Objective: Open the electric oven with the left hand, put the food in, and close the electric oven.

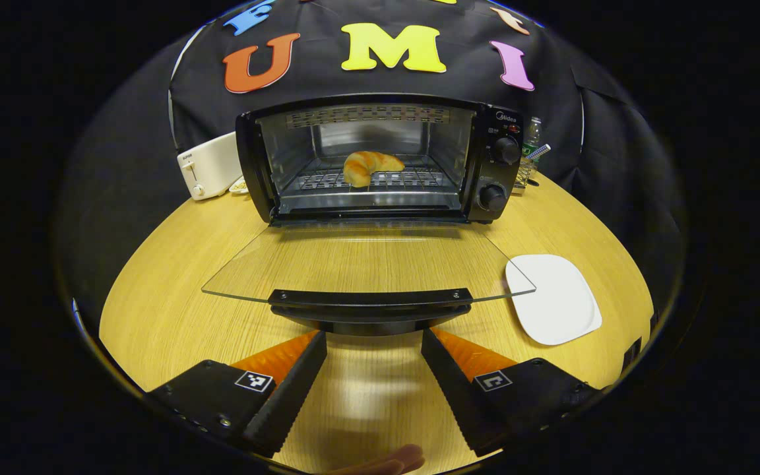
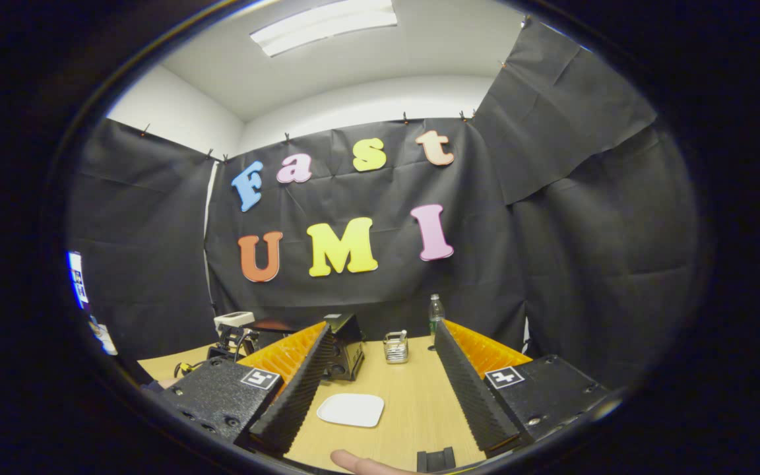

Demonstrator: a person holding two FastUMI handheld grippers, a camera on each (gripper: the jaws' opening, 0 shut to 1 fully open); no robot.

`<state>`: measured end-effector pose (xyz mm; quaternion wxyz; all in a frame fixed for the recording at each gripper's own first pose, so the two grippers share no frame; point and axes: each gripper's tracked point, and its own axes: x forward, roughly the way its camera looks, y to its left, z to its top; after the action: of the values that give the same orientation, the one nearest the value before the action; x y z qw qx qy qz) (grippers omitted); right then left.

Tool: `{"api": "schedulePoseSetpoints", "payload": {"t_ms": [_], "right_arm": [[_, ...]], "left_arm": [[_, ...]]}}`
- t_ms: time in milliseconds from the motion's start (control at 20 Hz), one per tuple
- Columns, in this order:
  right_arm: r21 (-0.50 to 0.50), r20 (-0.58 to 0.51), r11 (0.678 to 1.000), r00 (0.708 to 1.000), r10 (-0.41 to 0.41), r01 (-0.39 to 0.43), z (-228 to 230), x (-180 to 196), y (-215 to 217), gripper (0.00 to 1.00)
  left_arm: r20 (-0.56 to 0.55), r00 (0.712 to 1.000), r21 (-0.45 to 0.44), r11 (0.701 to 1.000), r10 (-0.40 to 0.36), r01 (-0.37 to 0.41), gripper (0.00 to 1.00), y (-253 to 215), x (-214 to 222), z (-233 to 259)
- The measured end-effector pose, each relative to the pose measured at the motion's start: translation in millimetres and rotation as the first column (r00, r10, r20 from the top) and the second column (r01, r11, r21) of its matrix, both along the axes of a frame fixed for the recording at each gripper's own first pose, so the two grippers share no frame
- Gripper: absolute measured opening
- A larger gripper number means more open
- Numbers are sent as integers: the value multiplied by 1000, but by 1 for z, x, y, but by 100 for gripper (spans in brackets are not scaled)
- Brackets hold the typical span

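1. Your left gripper (image 1: 373, 369) has its jaws spread wide with nothing between them, just bare table (image 1: 175, 284) showing in the gap. It sits low and near, right in front of the oven door's handle (image 1: 370, 305), and I can't tell if the tips actually touch it.
2. That glass door (image 1: 367, 264) is dropped fully open and lies flat out toward you, handle at the near edge.
3. Past the door, the electric oven (image 1: 380, 158) stands at the far side of the table with its cavity open. The food, a croissant (image 1: 368, 166), is lying on the wire rack (image 1: 380, 179) inside, about mid-rack.
4. The oven's two knobs (image 1: 499, 173) are on its right panel. To the oven's left there's a white toaster (image 1: 210, 165), and to its right a bottle (image 1: 532, 135) back by the wall.
5. A white plate (image 1: 555, 297) with nothing on it sits on the table to the right of the open door, close to its corner.
6. Your right gripper (image 2: 380, 376) is also gaping wide and holding nothing. It's up off the table, pointed at the back wall.
7. In the right gripper view, the same white plate lies on the table between the fingers' lines, with a small metal holder (image 2: 396, 348) and the bottle farther back, and the oven's side peeking out to the left.
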<state>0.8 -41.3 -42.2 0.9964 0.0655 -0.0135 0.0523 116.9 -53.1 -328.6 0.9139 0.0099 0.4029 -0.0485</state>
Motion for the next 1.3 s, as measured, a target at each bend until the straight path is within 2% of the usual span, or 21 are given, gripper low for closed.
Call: {"api": "schedulePoseSetpoints", "payload": {"t_ms": [500,650,700,750,850,1100,1200,1300], "right_arm": [[17,3,1000,1000,-18,18,-2,2,-4,96],[13,-4,1000,1000,-15,15,-4,2,-3,96],[13,-5,1000,1000,-10,10,-4,1,-2,96],[11,-4,1000,1000,-8,8,-4,2,-2,98],[9,3,1000,1000,-13,13,-3,2,-4,96],[20,-10,1000,1000,-17,17,-8,6,-3,98],[17,-17,1000,1000,-21,22,-10,10,-4,96],[30,-10,998,999,-47,47,-9,14,-12,98]], "left_arm": [[99,995,-20,1000,-11,13,96,0,18,39],[141,990,2,1000,-21,21,96,1,32,55],[161,987,16,1000,-29,26,100,3,38,59],[171,985,29,999,-29,25,96,6,45,60],[172,985,40,999,-20,13,96,13,52,58],[217,976,7,1000,12,-14,96,18,91,66],[251,968,4,1000,20,-21,96,18,103,80],[336,942,35,999,2,-15,96,19,110,100]]}}
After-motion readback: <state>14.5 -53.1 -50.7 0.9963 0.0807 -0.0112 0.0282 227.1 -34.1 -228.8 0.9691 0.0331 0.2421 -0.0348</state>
